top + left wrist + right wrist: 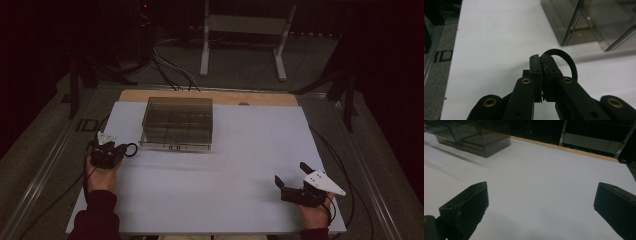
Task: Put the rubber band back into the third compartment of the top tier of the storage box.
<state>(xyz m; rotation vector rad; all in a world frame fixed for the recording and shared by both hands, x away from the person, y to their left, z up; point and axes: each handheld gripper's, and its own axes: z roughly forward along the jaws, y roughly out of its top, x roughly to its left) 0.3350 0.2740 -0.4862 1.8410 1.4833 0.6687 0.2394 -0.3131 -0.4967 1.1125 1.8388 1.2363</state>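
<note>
A black rubber ring (132,149) is pinched by its rim in my left gripper (121,150) at the table's left side, just left of the front corner of a smoky clear plastic box (177,146). In the left gripper view the jaws are pressed together on the ring (572,66), whose loop sticks out to the right of the left gripper (541,59). The box (574,23) has inner dividers. My right gripper (290,173) rests at the table's front right with its jaws wide apart and nothing between them; in its own view the right gripper (540,195) faces bare table.
The white tabletop (235,160) has a wooden strip (250,98) along its far edge. The box (474,137) stands at the back left. Beyond the table are cables on the floor and a white metal stand (245,25). Dark frame rails flank both sides.
</note>
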